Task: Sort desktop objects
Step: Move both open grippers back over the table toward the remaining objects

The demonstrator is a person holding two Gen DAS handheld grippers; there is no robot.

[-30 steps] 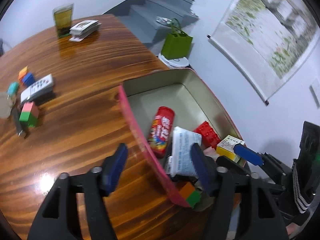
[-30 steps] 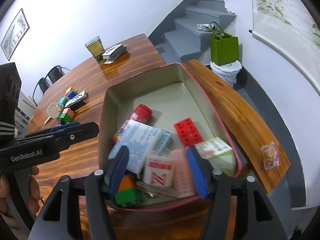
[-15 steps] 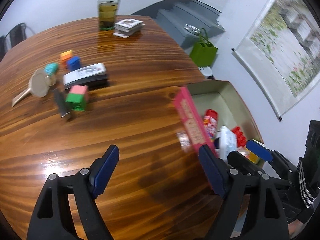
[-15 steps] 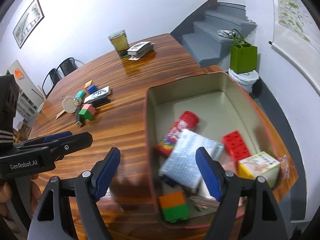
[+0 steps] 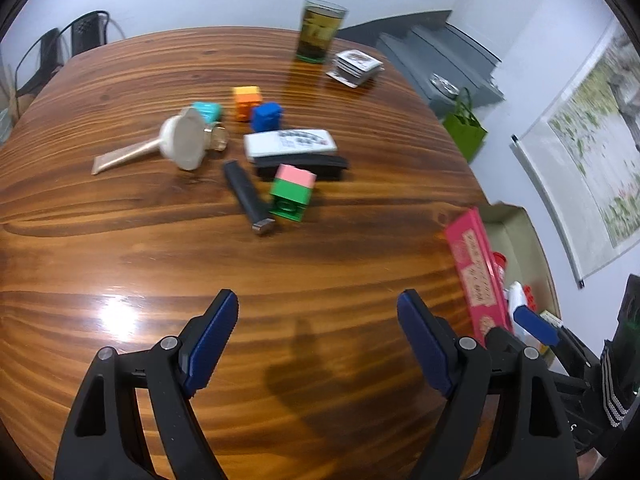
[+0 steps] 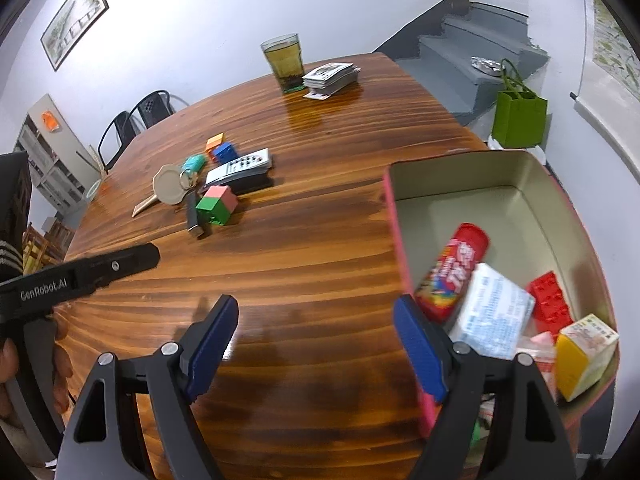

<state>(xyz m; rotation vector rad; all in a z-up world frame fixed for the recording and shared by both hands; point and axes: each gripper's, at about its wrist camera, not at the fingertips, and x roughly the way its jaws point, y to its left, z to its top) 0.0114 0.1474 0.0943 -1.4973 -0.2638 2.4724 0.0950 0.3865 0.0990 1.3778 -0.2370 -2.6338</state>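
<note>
Loose items lie grouped on the wooden table: a pink-and-green block, a black USB stick, a white remote, a blue block, an orange block, a teal piece and a round cream tag. The pink tin box holds a red tube, a white packet, a red brick and a yellow carton. My left gripper hangs open over bare wood, short of the group. My right gripper is open at the box's left wall.
A glass of tea and a deck of cards stand at the table's far side. Chairs sit behind the table on the left. Grey stairs and a green bag are beyond its right edge.
Both grippers have swung left, away from the box and over the table. The loose group has come to the middle of the left view. The right gripper's jaws have spread wider.
</note>
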